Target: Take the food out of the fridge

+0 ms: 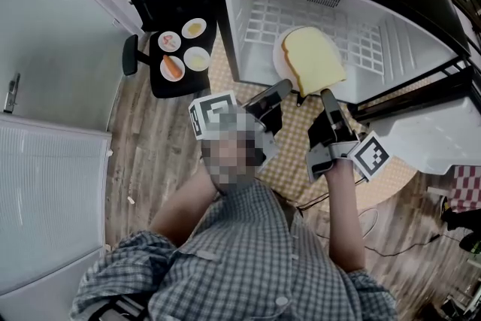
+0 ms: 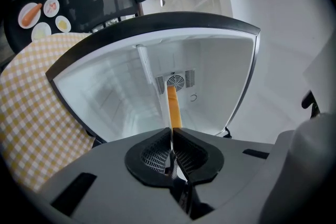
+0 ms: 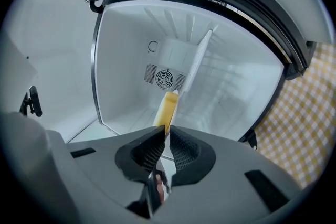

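In the head view, we see the left gripper and the right gripper at the near rim of a white plate. It carries 1 bread slice at the front of the open fridge.

In the left gripper view, the jaws are closed on the plate rim.

In the right gripper view, the jaws pinch the rim too.

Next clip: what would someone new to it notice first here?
A big slice of bread lies on a white plate at the mouth of the open fridge. The left gripper and right gripper each clamp the plate's near rim. Off to the left, four small dishes of food sit on a black surface.
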A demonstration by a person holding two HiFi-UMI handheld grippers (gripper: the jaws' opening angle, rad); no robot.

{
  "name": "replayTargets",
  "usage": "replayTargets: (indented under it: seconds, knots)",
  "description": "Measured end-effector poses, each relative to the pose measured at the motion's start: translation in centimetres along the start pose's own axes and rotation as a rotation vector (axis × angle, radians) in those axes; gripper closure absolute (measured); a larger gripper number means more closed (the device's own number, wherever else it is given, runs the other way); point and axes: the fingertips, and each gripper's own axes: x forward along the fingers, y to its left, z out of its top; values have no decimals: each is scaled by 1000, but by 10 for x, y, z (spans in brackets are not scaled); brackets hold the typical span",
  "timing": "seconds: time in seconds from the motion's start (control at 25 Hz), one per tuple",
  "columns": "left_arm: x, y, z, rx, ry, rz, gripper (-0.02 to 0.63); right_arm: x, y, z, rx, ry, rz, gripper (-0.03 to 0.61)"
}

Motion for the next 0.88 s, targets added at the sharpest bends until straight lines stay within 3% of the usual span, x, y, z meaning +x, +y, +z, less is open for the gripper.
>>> replayTargets:
  seconds: [0.24, 0.4, 0.88]
  knots:
    - [-12, -1, -7, 39, 39, 12, 595, -11, 3, -11, -2, 6, -15, 551]
    - [-21, -2, -15, -12, 40, -13, 595, -17, 3, -22, -5, 18, -29, 551]
    - [-60, 33, -30, 60, 123, 89, 595, -26, -18, -66, 9, 90, -78, 551]
